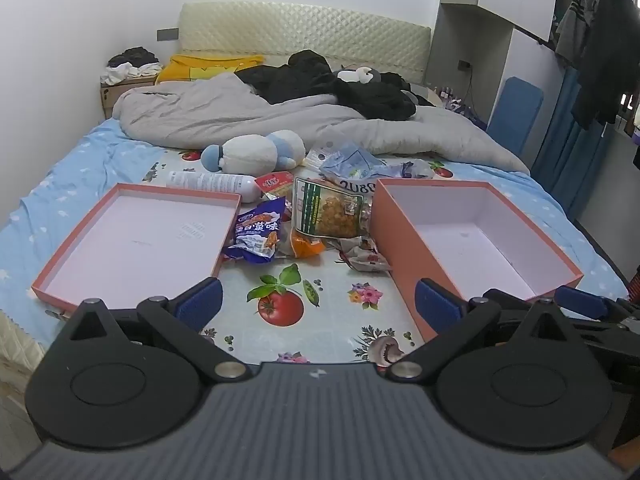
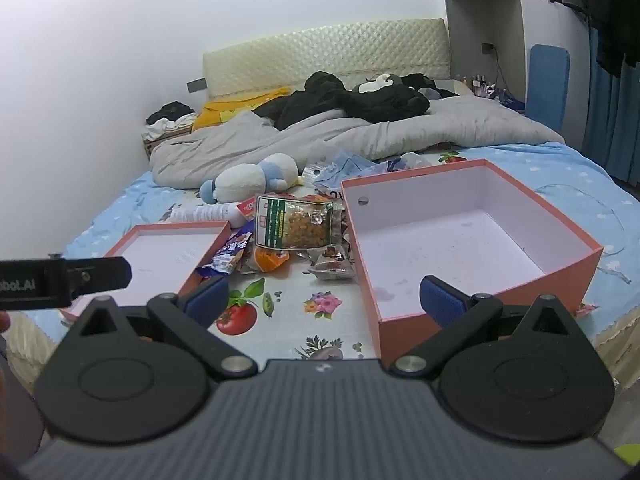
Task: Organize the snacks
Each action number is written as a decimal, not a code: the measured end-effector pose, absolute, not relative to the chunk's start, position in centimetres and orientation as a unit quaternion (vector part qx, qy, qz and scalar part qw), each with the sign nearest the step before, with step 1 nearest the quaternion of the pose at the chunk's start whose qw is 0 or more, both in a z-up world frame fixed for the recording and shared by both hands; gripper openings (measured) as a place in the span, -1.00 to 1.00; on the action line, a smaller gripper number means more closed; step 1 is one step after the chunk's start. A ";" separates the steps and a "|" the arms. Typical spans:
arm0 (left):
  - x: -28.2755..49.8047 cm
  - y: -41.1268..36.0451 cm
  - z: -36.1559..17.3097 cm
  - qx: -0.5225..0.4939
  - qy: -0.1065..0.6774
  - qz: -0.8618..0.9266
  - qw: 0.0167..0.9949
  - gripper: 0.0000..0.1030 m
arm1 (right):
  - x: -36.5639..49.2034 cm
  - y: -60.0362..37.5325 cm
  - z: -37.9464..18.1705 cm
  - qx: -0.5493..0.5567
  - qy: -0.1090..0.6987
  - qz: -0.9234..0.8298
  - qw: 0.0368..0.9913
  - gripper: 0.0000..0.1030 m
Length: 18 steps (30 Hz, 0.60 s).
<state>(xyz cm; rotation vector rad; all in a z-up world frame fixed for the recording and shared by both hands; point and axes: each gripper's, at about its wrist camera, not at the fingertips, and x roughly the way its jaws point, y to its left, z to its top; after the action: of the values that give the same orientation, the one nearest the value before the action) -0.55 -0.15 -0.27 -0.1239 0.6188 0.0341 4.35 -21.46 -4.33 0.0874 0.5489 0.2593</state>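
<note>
A heap of snacks lies on the bed between a shallow pink lid (image 1: 136, 236) (image 2: 168, 256) on the left and a deep pink box (image 1: 480, 236) (image 2: 460, 248) on the right, both holding nothing. In the heap are a clear bag with a green label (image 1: 328, 210) (image 2: 300, 224), a blue-purple packet (image 1: 258, 232) (image 2: 230, 254), an orange packet (image 1: 306, 246), a red packet (image 1: 274, 182), a white bottle (image 1: 212, 182) and a crumpled wrapper (image 1: 364, 256). My left gripper (image 1: 319, 306) hovers open, short of the heap. My right gripper (image 2: 325, 300) hangs open at the box's near left corner.
A white and blue plush toy (image 1: 252, 154) and crumpled blue bags (image 1: 352, 160) lie behind the heap. Farther back are a grey duvet (image 1: 240, 112) and black clothes (image 1: 320, 80). A floral mat (image 1: 320, 320) covers the near bed. Clothes hang at the far right.
</note>
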 end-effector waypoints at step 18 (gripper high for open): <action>-0.1 -0.2 -0.1 -0.063 0.302 0.018 0.951 1.00 | 4.6 -21.5 -5.1 0.050 0.277 0.132 0.951 1.00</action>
<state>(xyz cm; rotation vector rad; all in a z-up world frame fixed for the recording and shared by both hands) -0.10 -0.15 -0.09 -0.1286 0.6138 0.0359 4.61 -21.47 -5.07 0.1007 0.5629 0.2678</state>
